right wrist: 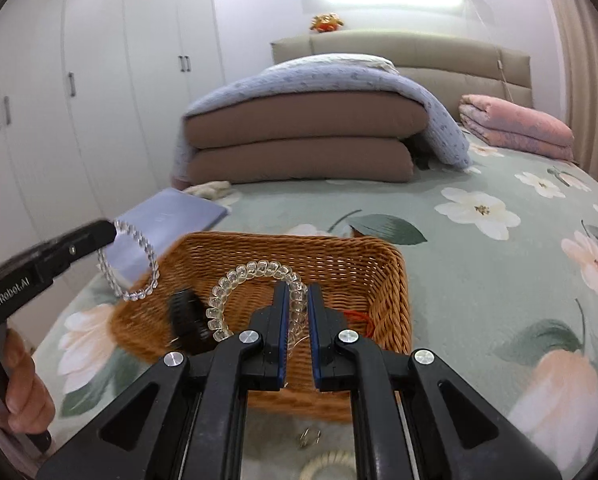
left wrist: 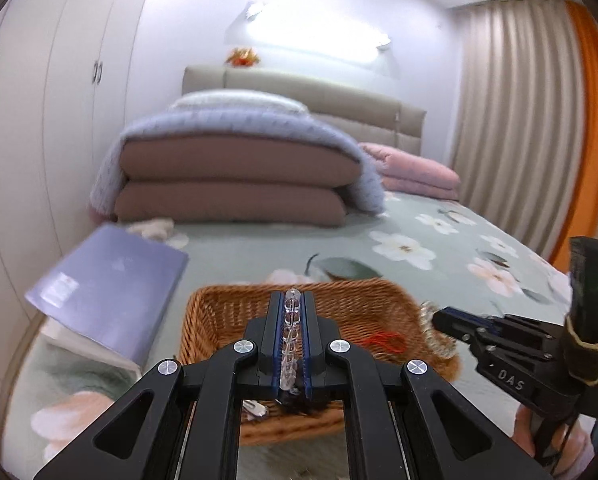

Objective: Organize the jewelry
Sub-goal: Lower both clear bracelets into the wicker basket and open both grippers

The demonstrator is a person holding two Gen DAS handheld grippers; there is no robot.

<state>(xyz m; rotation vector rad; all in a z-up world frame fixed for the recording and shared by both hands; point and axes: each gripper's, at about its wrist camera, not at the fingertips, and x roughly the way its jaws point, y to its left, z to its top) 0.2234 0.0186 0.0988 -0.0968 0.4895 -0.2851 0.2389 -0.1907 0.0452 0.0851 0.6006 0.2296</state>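
The left gripper is clamped on a bracelet of clear round beads, which in its own view shows only as a straight row between the pads; the right wrist view shows that same bracelet as a full loop dangling from the left gripper above the near left corner of the basket. The right gripper grips a clear spiral coil band, arched over the basket; in the left view the right gripper is seen sideways and the band is a blur at its tip. Inside the wicker basket lie a black comb-like piece, hard to make out, and a red cord. A hand holds the left handle, cut off at the frame edge. Below the right gripper, small items on the bedspread are mostly hidden. A lilac folder lies beyond the basket.
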